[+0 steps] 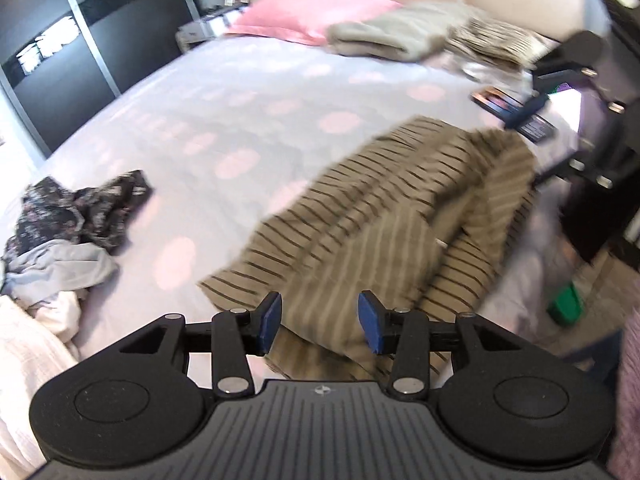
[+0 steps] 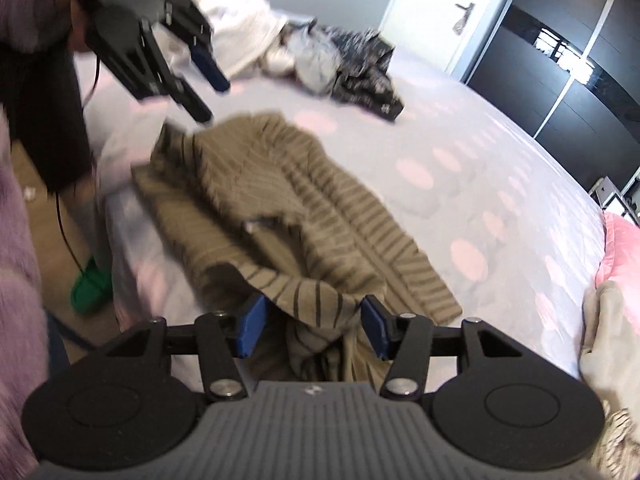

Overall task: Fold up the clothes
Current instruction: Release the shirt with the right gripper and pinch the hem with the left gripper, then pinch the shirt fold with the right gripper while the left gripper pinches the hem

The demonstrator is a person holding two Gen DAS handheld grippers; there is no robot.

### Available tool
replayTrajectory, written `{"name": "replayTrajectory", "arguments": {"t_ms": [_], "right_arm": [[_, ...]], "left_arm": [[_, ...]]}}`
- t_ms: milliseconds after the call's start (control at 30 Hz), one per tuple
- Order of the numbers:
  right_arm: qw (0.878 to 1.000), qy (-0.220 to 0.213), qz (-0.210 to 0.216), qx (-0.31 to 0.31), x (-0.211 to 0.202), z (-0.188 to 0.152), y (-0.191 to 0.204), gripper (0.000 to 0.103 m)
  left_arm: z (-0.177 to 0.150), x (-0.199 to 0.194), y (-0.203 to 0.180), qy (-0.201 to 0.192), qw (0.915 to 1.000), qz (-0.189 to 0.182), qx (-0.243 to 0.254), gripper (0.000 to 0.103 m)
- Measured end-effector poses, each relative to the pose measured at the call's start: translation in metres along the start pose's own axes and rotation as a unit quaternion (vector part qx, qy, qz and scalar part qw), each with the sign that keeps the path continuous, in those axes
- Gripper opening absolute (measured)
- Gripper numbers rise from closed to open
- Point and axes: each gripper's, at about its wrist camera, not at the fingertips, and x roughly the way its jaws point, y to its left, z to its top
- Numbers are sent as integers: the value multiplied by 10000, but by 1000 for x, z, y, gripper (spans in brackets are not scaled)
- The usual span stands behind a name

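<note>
An olive-brown striped garment (image 1: 400, 200) (image 2: 280, 200) lies crumpled on the bed's pale spotted sheet (image 1: 224, 120), near the bed's edge. My left gripper (image 1: 320, 305) hovers open over one end of it, and its blue pads do not touch the cloth. The right gripper (image 2: 313, 308) is open at the opposite end. A raised fold of the garment stands loose between its jaws without being pressed. Each gripper shows in the other's view: the left gripper (image 2: 210, 96) at the far edge of the cloth, the right gripper (image 1: 536, 108) blurred.
A heap of dark floral, grey and white clothes (image 1: 72, 216) (image 2: 352, 64) lies at one side of the bed. A pink pillow (image 1: 312, 12) and folded beige garments (image 1: 392, 36) sit by the headboard. A green slipper (image 2: 90, 288) is on the floor. A dark wardrobe (image 1: 80, 40) stands beyond.
</note>
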Motion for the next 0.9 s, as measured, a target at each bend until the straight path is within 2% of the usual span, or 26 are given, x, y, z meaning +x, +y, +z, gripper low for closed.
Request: {"name": "replayTrajectory", "arguments": {"t_ms": [167,233,300,367,400,433,467,500,567,667,833,900], "right_arm": [[9972,-274,44,698,5,11,-17,55],[9932,-258,112,1130,11,13,-28,55],[9895,-57,66,1445,27,14,-34,54],[9903,234,14,1371,39,11,-31,50],[9910,374,-9,1285,45,9,-29,44],[9918,489,-16,1180,51,8,-26,40],[9922,565,-28,1114,55,6,-24,33],[9923,626,-23,1066,58,5,-23,24],[9921,645,35,1071,60,4,-22,17],[9918,550,93,1149,55,6,-23,12],[9920,451,159,1171,53,2,-20,11],[9924,464,167,1130,52,2,-19,12]], "left_arm": [[10,21,7,74,9999,67,33,40],[11,29,4,124,9998,13,181,40],[9,38,0,185,9994,-69,283,40],[8,46,-4,258,9989,-146,370,40],[7,51,-5,333,9985,-205,372,40],[6,55,-6,408,9981,-265,372,34],[5,58,-6,469,9977,-343,337,24],[4,59,-6,506,9973,-444,293,20],[1,57,-6,534,9965,-604,218,9],[-1,47,-8,465,9959,-749,196,0],[-5,20,-16,326,9925,-1153,257,0],[-6,16,-22,321,9923,-1145,338,0]]}}
